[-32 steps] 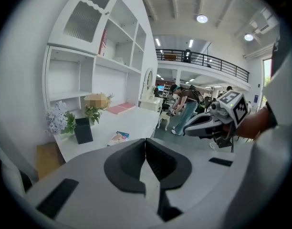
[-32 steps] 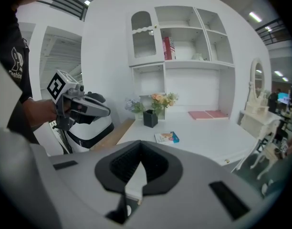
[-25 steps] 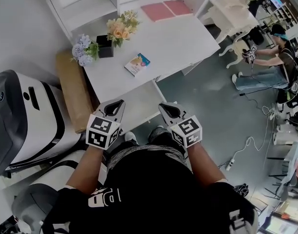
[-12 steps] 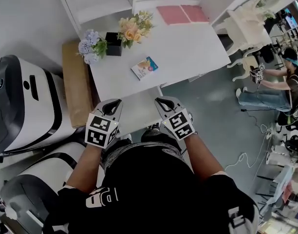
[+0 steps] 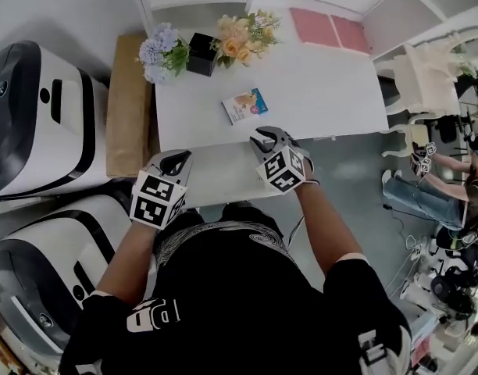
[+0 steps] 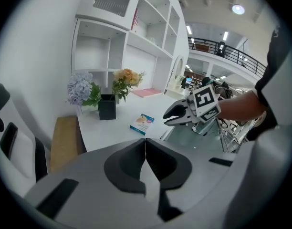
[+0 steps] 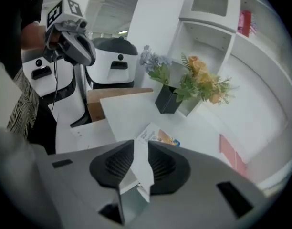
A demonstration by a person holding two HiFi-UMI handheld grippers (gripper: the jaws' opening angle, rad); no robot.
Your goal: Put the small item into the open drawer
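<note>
our grey left gripper (image 5: 175,163) has its jaws pressed together, empty, at the open white drawer's (image 5: 219,180) nine o'clock edge. our right gripper (image 5: 269,137) has jaws that have just been opening; they stand slightly apart with nothing between them. the small flat blue-and-white packet (image 5: 245,105) lies on the white desk (image 5: 333,92), at eleven o'clock from the right gripper.

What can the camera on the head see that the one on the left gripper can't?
Only the head view shows the open drawer, the person's torso and a seated person. Only the left gripper view shows the left gripper with jaws shut together, a balcony rail and ceiling lights. Both show the desk, packet, flowers and the right gripper, whose empty jaws have just been opening.
</note>
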